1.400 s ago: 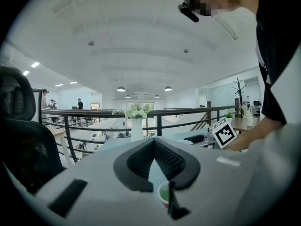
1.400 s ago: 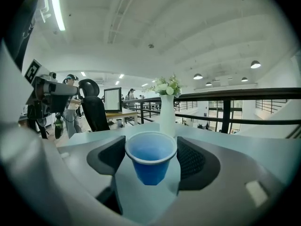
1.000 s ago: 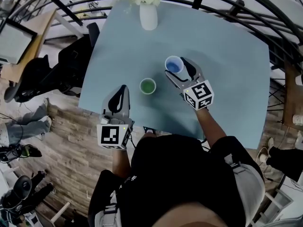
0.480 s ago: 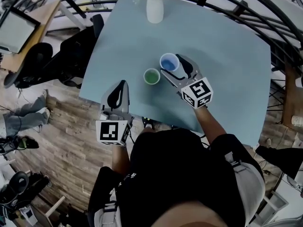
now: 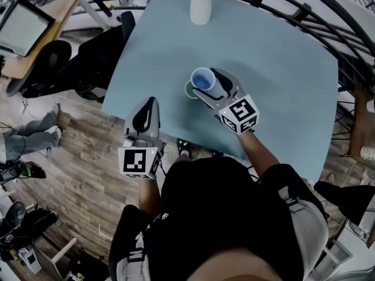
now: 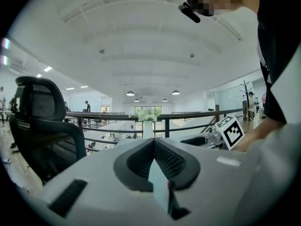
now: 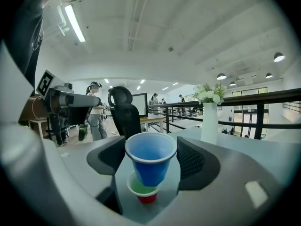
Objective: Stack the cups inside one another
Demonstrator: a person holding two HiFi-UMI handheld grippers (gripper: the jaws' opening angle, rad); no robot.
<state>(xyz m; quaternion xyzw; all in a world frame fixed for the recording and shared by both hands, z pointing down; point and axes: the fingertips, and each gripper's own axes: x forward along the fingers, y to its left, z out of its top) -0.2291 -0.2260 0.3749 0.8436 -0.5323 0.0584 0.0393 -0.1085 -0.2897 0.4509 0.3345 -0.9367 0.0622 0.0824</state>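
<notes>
Blue cup is pinched by right claw over open table.
Green cup is half hidden below; left claw is pressed shut.

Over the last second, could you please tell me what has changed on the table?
The right hand-held gripper carried the blue cup leftward until it hangs over the green-lined cup. Its grip held; the left hand-held gripper stayed shut and empty, and the vase kept its place.

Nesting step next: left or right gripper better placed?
Right. The right gripper holds the blue cup lifted, almost over the green-lined cup on the table. The left gripper is shut and empty at the table's near edge, apart from both cups.
</notes>
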